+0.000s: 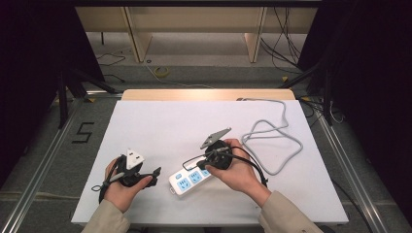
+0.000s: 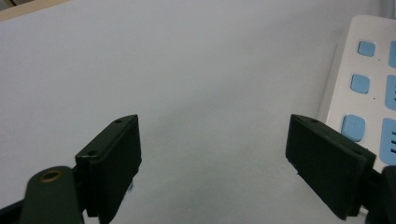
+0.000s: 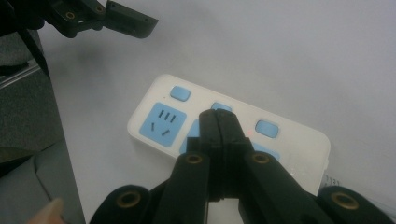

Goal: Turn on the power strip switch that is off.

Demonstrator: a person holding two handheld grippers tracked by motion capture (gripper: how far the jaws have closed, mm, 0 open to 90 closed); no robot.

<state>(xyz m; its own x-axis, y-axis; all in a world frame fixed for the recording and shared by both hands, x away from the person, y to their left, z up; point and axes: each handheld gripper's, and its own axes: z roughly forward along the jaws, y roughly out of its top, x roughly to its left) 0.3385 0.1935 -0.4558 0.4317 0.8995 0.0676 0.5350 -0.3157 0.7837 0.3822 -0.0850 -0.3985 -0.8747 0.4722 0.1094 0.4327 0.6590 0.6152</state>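
White with pale-blue sockets and switch buttons, the power strip [image 1: 189,180] lies on the white table [image 1: 160,126] near its front edge, between the two hands, angled so its right end sits farther back. Its grey cable [image 1: 272,141] loops across the right half of the table. The right gripper [image 3: 218,122] tips down onto the strip from the right, jaws clenched together with nothing between them, their tips resting by the middle switch button (a small red light glows just right of them). The right hand [image 1: 238,170] wraps the gripper body, wrist bent inward toward the left. The left gripper [image 2: 212,154] sits low just left of the strip, jaws released and wide apart over bare table; the left hand [image 1: 124,187] holds it level, pointing right.
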